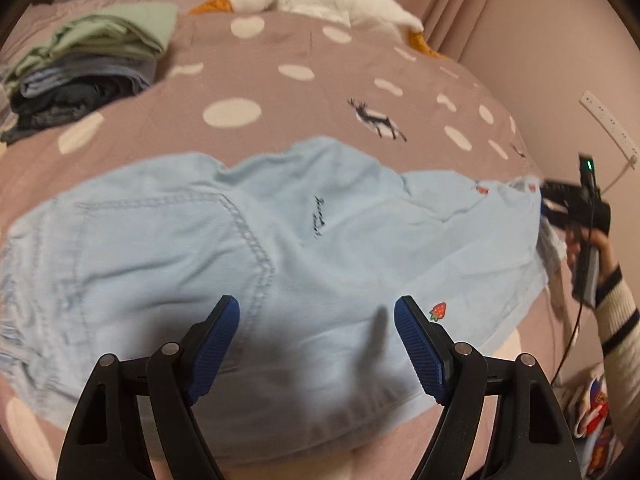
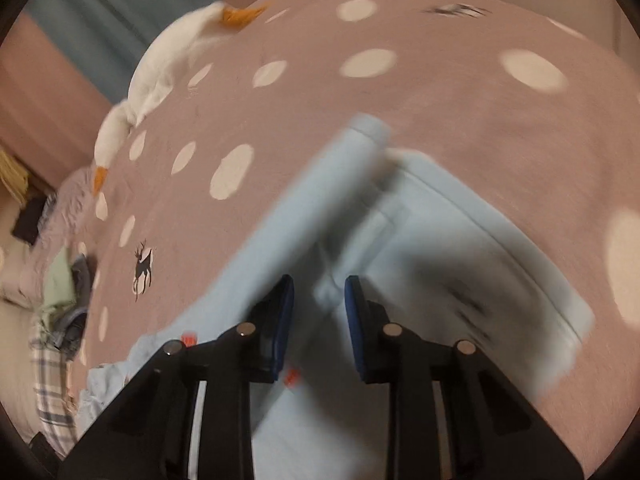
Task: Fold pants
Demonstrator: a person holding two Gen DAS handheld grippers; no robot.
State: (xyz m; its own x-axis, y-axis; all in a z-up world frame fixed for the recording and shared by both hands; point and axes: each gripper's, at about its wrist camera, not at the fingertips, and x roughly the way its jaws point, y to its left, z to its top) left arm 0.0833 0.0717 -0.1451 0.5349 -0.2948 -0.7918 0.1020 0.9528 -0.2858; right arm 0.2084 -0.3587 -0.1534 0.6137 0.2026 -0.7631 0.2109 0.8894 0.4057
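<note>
Two claws worked one garment: pale blue denim pants with small strawberry embroidery (image 1: 304,232), spread flat on a mauve bedcover with white dots and deer motifs (image 1: 280,92). Their long axis ran across the left wrist view, the stitched seat and pocket seams at left, the legs trailing off to the right. The left claw (image 1: 316,344) hung just over the near hem with its jaws wide and nothing between the pads. The right claw (image 2: 318,320) was at the far right end of the pants, carried by a hand in a striped sleeve (image 1: 616,312); its jaws stood narrow with blue cloth showing in the gap, but blur hid whether the pads pinched it, so I could not tell. The right hand was nearer the leg ends, the left nearer the seat. The right wrist view alone showed a leg lying doubled along itself (image 2: 360,148); the left view alone showed a stack of folded green and dark clothes (image 1: 88,64) well apart at the bed's far corner.
</note>
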